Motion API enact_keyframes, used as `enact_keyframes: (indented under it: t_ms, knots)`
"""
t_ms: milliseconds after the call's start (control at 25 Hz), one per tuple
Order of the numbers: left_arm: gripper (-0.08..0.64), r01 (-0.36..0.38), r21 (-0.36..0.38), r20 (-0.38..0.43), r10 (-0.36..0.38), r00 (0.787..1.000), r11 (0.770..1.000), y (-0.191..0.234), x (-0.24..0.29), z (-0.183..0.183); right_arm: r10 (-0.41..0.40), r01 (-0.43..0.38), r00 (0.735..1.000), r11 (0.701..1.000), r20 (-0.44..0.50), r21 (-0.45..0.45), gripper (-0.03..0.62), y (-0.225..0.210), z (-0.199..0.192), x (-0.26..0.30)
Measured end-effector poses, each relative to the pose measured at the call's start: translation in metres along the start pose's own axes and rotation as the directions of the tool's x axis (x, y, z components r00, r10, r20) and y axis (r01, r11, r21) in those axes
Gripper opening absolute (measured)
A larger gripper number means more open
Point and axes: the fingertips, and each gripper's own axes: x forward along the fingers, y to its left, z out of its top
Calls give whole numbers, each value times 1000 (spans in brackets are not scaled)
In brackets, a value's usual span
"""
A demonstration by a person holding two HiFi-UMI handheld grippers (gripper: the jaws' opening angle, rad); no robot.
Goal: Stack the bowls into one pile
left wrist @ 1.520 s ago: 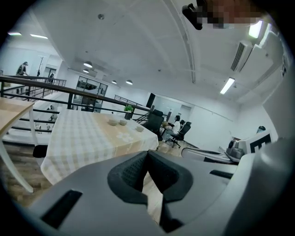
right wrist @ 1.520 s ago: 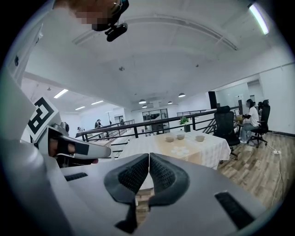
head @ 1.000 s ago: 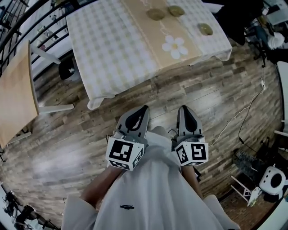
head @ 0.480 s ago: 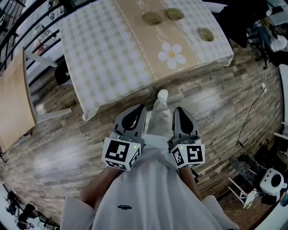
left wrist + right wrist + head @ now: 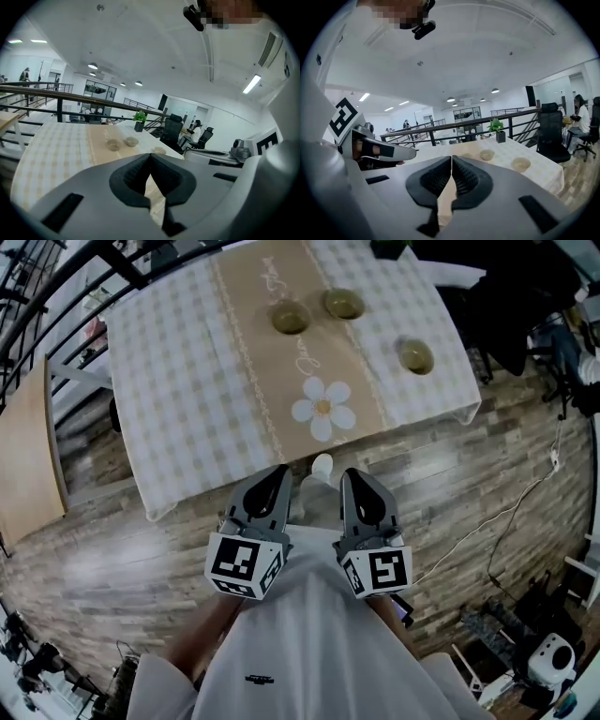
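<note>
You hold both tongs low against your torso, side by side, tips aimed forward at the desk (image 5: pixel 178 362) edge, above the wood floor (image 5: pixel 112 549). Left tongs (image 5: pixel 278 472) are closed with nothing between them, and right tongs (image 5: pixel 349 476) are the same. The bowls sit unstacked on the desk, well ahead of the tips. First bowl (image 5: pixel 290 318) and second bowl (image 5: pixel 343 304) are near each other; third bowl (image 5: pixel 414 356) sits apart on the right.

Bright ceiling light, fisheye-warped edges
</note>
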Motion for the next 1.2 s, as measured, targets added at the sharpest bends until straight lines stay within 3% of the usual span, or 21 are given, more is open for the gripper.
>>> enact_keyframes:
  t_ms: [240, 520, 760, 1200]
  knots:
    - [20, -110, -36, 28, 111, 993, 993, -15, 52, 29, 132, -133, 991, 990, -14, -46, 38, -53, 24, 32]
    - [20, -169, -82, 22, 172, 985, 982, -9, 77, 34, 160, -162, 986, 985, -37, -51, 38, -81, 29, 59]
    - [20, -174, -89, -1, 174, 985, 981, -6, 98, 31, 186, -190, 981, 979, -63, -75, 38, -99, 26, 77]
    - [20, -208, -170, -28, 206, 978, 963, 40, 131, 35, 197, -212, 975, 965, -106, -154, 40, -96, 26, 145]
